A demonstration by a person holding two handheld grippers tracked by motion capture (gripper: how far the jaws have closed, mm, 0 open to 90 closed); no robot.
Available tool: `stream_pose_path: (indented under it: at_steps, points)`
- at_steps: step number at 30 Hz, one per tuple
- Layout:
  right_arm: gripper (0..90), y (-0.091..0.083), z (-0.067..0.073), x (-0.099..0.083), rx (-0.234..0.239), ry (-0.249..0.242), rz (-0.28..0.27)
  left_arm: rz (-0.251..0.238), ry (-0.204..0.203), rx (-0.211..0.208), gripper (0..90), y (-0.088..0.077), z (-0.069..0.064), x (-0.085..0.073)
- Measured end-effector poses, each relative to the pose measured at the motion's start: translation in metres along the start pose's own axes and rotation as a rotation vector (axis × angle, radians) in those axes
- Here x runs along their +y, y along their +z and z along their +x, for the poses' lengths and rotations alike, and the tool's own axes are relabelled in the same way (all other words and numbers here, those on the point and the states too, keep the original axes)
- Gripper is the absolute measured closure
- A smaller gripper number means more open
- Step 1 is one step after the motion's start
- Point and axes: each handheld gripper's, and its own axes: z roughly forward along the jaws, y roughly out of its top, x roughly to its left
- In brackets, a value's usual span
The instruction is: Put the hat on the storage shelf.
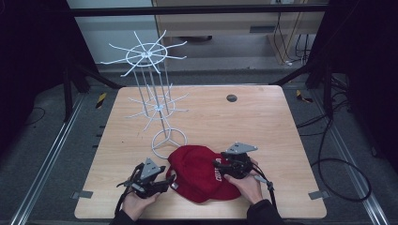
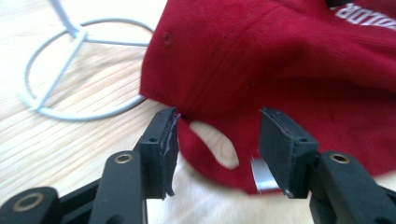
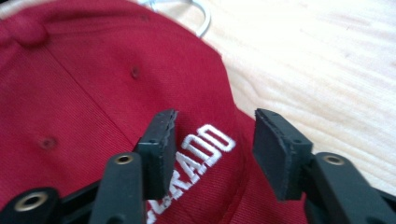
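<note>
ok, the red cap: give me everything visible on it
The red cap is cloth with stitched panels, eyelets, a top button and white embroidered lettering on its front. It lies slumped on the wooden table near the front edge, against the base ring of the white wire rack. Its back strap opening sits between the open jaws of the left gripper; the right gripper, also open, hovers over the lettering.

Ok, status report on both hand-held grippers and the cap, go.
Left hand-held gripper open at the cap's back strap. Right hand-held gripper open over the lettering. Red cap flat on the table. Wire rack just behind, touching nothing.
</note>
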Motion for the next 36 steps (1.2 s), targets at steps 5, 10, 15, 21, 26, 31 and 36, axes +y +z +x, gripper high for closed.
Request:
stream_pose_path:
  at_steps: [5, 10, 15, 21, 26, 31, 36]
  points:
    - [69.6, 0.0, -0.002, 0.001, 0.016, 0.018, 0.031, -0.045, 0.058, 0.0, 55.2, 0.021, -0.008, 0.013]
    - [88.7, -0.004, -0.006, 0.0, 0.0, 0.033, 0.049, -0.02, 0.051, -0.017, 85.5, 0.032, -0.01, 0.019]
    - [89.2, -0.013, -0.013, -0.002, -0.015, 0.05, 0.058, -0.012, 0.044, -0.043, 89.3, 0.041, -0.008, 0.028]
    - [69.7, -0.015, -0.018, 0.004, -0.029, 0.057, -0.039, -0.013, 0.052, -0.048, 89.5, 0.045, -0.008, 0.031]
    - [69.6, 0.002, -0.019, 0.006, -0.031, 0.063, 0.005, -0.01, 0.057, -0.05, 89.6, 0.05, -0.006, 0.037]
    - [87.2, 0.005, -0.021, 0.005, -0.024, 0.076, 0.064, -0.017, 0.055, -0.06, 89.6, 0.057, -0.007, 0.044]
    - [89.5, -0.013, -0.028, -0.001, -0.083, 0.099, 0.087, -0.03, 0.056, -0.073, 89.6, 0.071, -0.016, 0.057]
